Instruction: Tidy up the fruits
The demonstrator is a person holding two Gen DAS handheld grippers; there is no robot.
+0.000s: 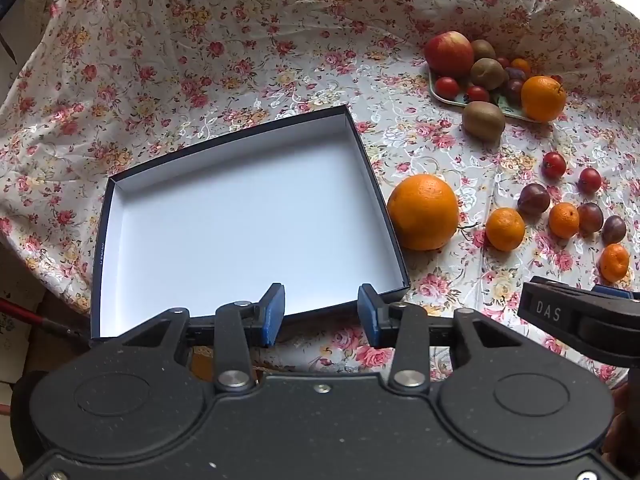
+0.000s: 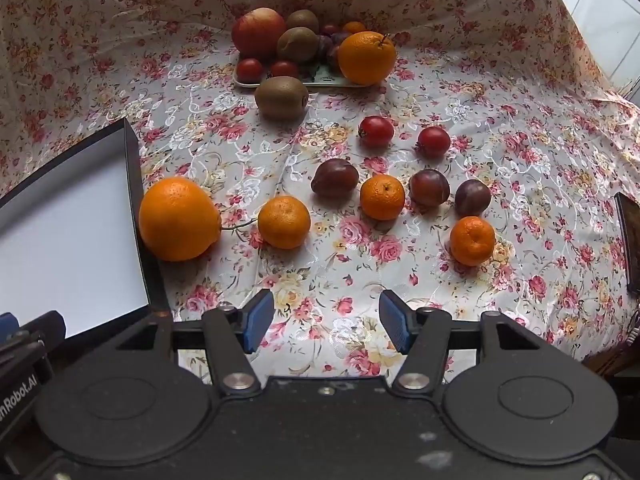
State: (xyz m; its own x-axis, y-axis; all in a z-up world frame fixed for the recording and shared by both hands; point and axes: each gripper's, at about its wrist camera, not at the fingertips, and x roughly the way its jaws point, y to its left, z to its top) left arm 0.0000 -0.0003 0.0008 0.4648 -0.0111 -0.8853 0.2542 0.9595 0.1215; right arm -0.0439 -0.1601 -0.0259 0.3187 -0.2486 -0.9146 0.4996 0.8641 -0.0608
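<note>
An empty dark box (image 1: 100, 240) with a white inside lies on the floral cloth; its right wall shows in the right wrist view (image 2: 134, 184). A big orange (image 1: 423, 212) (image 2: 179, 219) rests against that wall. Mandarins (image 2: 284, 222), plums (image 2: 334, 178) and small red tomatoes (image 2: 376, 131) lie loose to its right. A kiwi (image 2: 281, 97) sits before a small tray (image 2: 320, 80) piled with an apple (image 2: 259, 33), kiwis and an orange (image 2: 367, 57). My left gripper (image 1: 321, 314) is open over the box's near edge. My right gripper (image 2: 327, 322) is open, empty, above bare cloth.
The floral cloth rises in folds behind the tray (image 2: 440, 8). A dark flat object (image 2: 632, 240) lies at the right edge of the table. The other gripper's body (image 1: 580, 320) shows at the lower right of the left wrist view.
</note>
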